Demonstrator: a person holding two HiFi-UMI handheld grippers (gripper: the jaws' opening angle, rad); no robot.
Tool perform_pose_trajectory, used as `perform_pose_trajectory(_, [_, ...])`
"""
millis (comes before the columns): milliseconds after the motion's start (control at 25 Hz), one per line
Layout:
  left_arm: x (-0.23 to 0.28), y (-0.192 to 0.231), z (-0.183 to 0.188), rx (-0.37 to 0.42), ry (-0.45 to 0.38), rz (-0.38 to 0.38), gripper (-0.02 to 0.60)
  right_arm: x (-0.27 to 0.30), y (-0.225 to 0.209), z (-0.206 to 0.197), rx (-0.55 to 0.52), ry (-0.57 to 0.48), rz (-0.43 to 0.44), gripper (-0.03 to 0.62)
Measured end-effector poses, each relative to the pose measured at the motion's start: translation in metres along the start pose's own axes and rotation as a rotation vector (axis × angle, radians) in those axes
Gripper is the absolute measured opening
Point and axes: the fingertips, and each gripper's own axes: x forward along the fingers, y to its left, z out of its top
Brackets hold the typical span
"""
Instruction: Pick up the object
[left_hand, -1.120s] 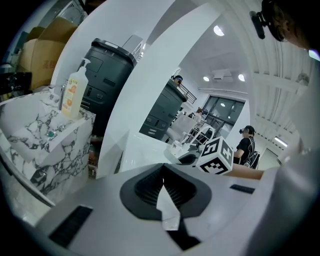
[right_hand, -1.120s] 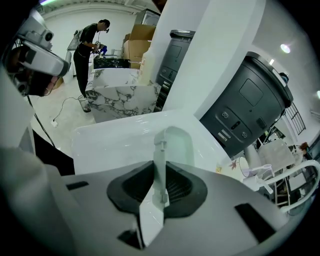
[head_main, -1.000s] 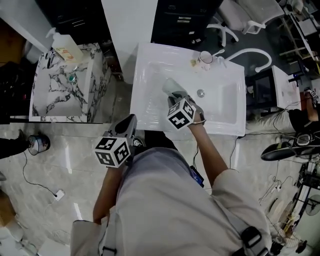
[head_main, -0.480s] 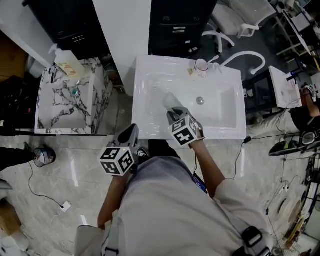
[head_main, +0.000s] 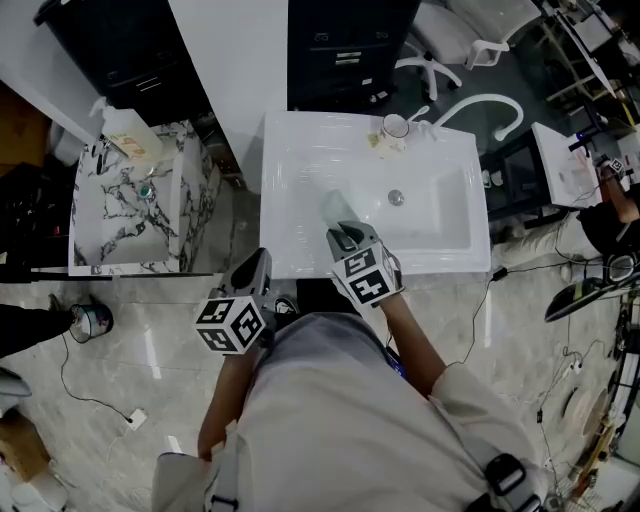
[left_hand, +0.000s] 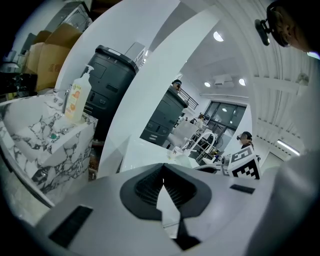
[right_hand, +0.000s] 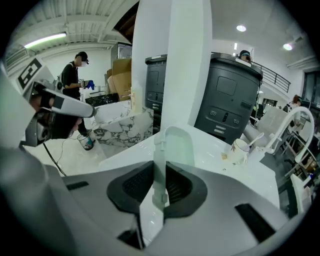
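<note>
A pale green, translucent plastic piece with a rounded end hangs over the near left part of the white sink. My right gripper is shut on it. In the right gripper view the piece stands on edge between the dark pads of the right gripper, sticking out beyond them. My left gripper is held over the floor just off the sink's near left corner. In its own view the left gripper has its pads together with nothing between them.
A cup with a toothbrush stands at the sink's back rim, and the drain is in the basin. A marble-patterned cabinet with a pump bottle stands to the left. Dark cabinets are behind. Cables lie on the floor.
The right gripper has drawn back toward the sink's near edge with the green piece in it. The left gripper has kept its place beside the body.
</note>
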Motion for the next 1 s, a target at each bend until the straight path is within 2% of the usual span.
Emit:
perform_pose_trajectory(240, [0.003,0.002,-0.006,0.026,0.026,0.018,0.006,-0.015,0.008,0.004,0.05,-0.034,0.007,0.067])
perform_pose_trajectory(480, [0.0,0.006,-0.011,0.022,0.037,0.026,0.006,-0.032,0.016,0.007,0.163,-0.079,0.037,0.067])
perform_pose_trajectory(1000, [-0.009,0.005,-0.009,0.115,0.046,0.045,0.006,-0.067,0.019,0.008,0.278,-0.168,0.007,0.067])
